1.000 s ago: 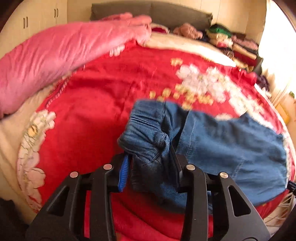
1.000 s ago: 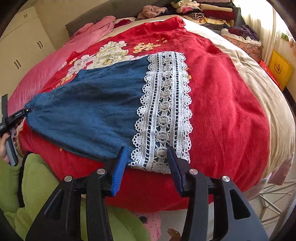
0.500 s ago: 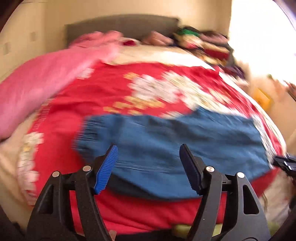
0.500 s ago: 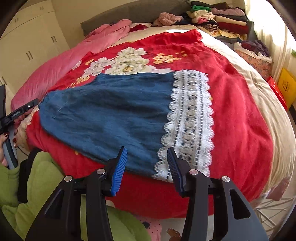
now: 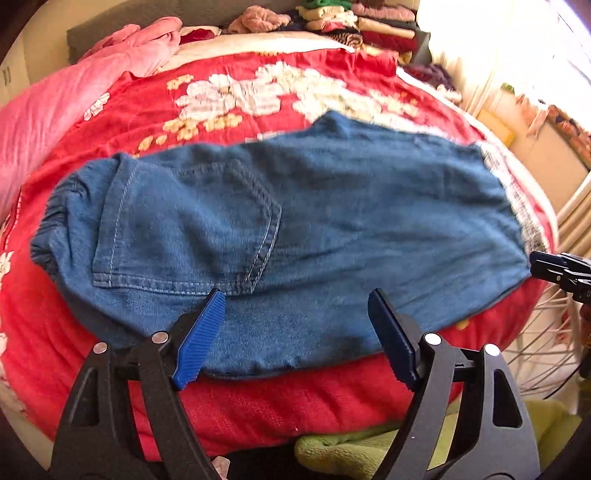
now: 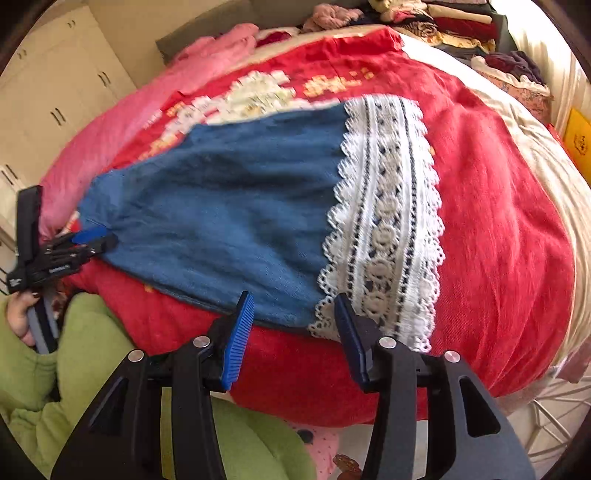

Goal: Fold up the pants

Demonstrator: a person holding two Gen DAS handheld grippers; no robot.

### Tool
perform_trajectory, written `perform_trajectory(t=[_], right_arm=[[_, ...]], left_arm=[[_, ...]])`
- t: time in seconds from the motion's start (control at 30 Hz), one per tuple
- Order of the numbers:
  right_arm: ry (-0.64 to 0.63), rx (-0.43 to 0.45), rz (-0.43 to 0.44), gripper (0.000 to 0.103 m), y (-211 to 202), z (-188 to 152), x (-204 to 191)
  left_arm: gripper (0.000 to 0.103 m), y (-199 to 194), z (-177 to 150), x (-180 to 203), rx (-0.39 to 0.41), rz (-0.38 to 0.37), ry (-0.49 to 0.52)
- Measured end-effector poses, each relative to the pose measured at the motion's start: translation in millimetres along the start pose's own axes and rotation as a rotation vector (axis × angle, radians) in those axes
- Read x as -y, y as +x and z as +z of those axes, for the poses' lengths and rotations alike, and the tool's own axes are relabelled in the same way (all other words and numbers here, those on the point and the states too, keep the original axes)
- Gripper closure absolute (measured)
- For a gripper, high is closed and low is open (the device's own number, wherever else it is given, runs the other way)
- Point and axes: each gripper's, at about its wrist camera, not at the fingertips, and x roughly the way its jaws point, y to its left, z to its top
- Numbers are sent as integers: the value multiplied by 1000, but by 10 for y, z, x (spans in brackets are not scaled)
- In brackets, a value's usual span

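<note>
Blue denim pants (image 5: 295,221) lie flat across the red floral blanket (image 5: 258,413), back pocket up, elastic waist at the left. Their white lace cuff (image 6: 388,221) points right. My left gripper (image 5: 295,295) hovers over the near edge of the seat. Its jaws are opening, with denim below them and nothing pressed between the pads. In the right wrist view the left gripper (image 6: 74,247) sits at the pants' near-left corner. My right gripper (image 6: 292,297) stands open at the near edge, where denim meets lace, gripping nothing. The left wrist view shows the right gripper (image 5: 561,273) only in part.
A pink quilt (image 5: 74,92) runs along the bed's left side. Stacks of folded clothes (image 5: 369,26) line the headboard. A person's green garment (image 6: 92,369) is at the near edge, and a white wire basket (image 6: 554,413) stands on the floor at the right. Cupboards (image 6: 55,99) stand left.
My left gripper let go of the bunched waistband, opened wide and slid right along the near edge. The pants now lie spread flat. The right gripper barely moved.
</note>
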Motion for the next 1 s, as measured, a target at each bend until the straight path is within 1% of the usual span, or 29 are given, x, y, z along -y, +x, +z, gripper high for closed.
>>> perform_trajectory(t=[0.1,0.23,0.3,0.4,0.47,0.5,0.53,0.6,0.63,0.73,0.8,0.87,1.0], right_arm=[[2,70,4,58,-167,113,37],[26,123,-46,58,-278,414,212],[42,138,-59,58,-280,575,337],[87,138,-66,58,-164,880,576],[124,114,-40,57,-33,1043,749],[145,99,-46,57,51,1123,828],[146,80,-43,57,144,1198,877],[150,69,-50,57,265,1278,947],[151,55,-45,57,350,1328,983],[154,33,-46,57,511,1378,1031],[154,6,-55,57,633,1382,1070],[154,-13,-53,57,725,1353,1095],[149,1,-29,57,749,1291,1111]], left_arm=[[31,-99,131,-10,39,-24,-12],[31,-176,418,-53,81,-33,-22],[31,-165,556,-51,90,-46,-21],[31,-77,811,-31,100,-54,-5],[31,48,997,-31,89,-61,-7],[31,101,1056,-34,82,-68,-9],[31,189,1137,-45,67,-85,-22],[29,341,1231,-42,36,-115,-41],[29,459,1288,-23,14,-118,-43],[29,690,1386,47,-18,-91,-14],[29,837,1431,58,-37,-92,-12],[29,982,1468,25,-54,-103,-42],[29,1164,1474,-8,-76,-128,-104]])
